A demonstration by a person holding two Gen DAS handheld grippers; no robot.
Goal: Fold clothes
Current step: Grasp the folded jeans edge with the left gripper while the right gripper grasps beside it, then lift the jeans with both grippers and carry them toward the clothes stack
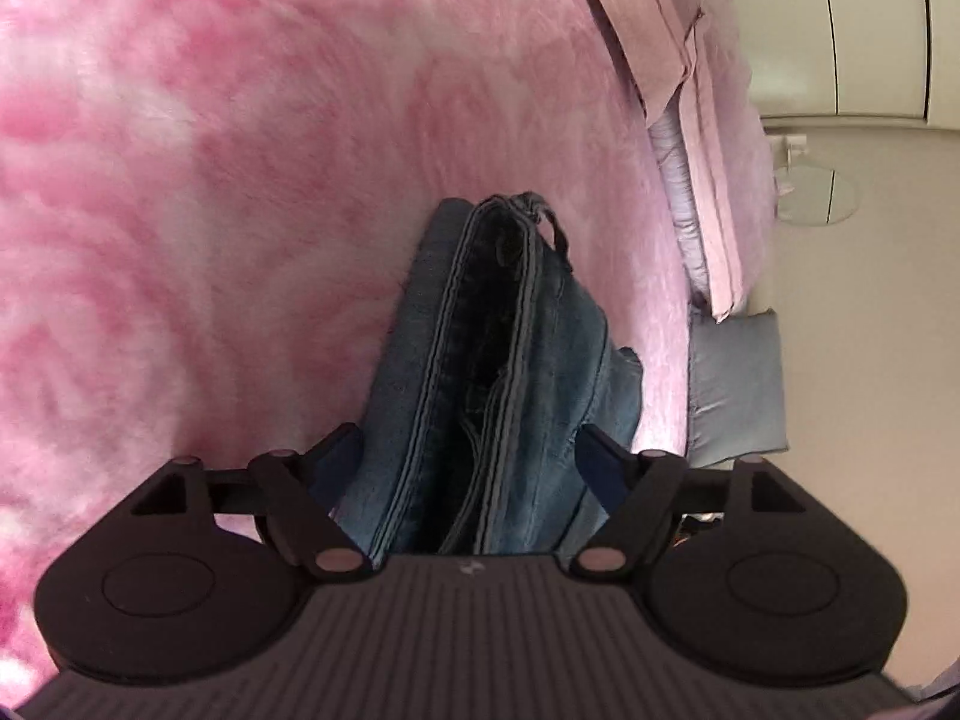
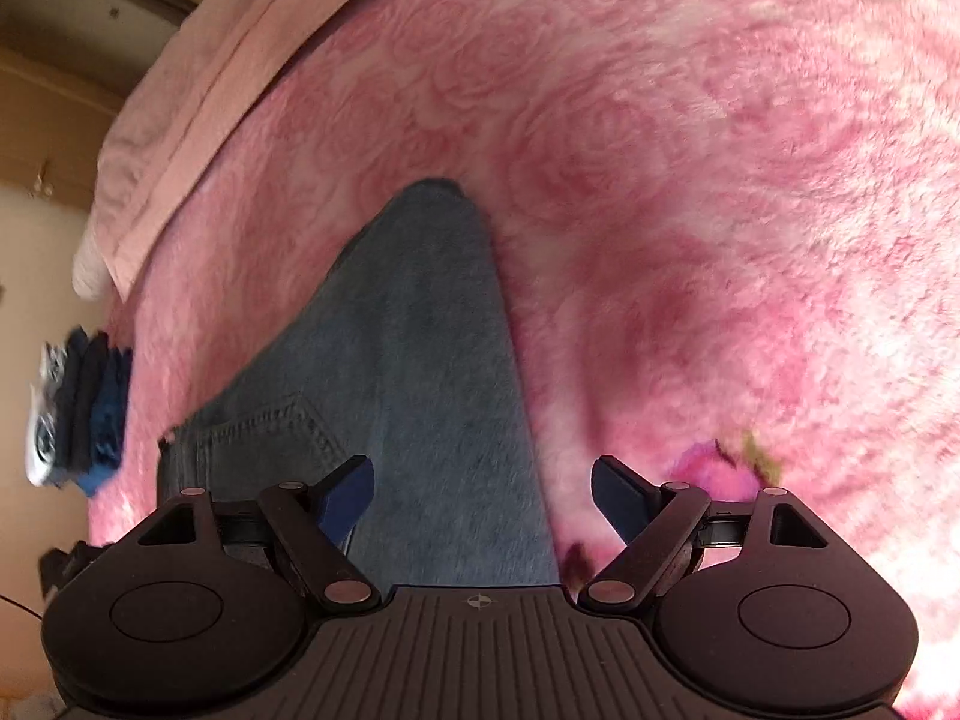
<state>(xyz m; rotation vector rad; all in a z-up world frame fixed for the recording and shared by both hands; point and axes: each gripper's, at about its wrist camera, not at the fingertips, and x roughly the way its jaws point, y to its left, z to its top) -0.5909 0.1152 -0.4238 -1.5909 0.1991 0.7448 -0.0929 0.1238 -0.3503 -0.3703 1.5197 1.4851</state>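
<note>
A pair of blue jeans [image 1: 480,360] lies folded on a pink rose-patterned fleece blanket [image 1: 210,180]. In the left wrist view I see its stacked waistband edges end-on, with a belt loop at the far tip. My left gripper [image 1: 471,459] stands open, and the folded denim fills the gap between its fingers. In the right wrist view the jeans [image 2: 408,330] show as a flat panel with a back pocket at the lower left. My right gripper [image 2: 483,495] is open over the jeans' right edge: its left finger over denim, its right finger over the blanket [image 2: 720,180].
A pale pink folded sheet [image 2: 198,102] lies along the bed's far edge. A stack of dark folded clothes [image 2: 90,414] sits at the blanket's left border. A grey pillow [image 1: 735,384] and white cupboard doors [image 1: 840,30] lie beyond the bed's right side.
</note>
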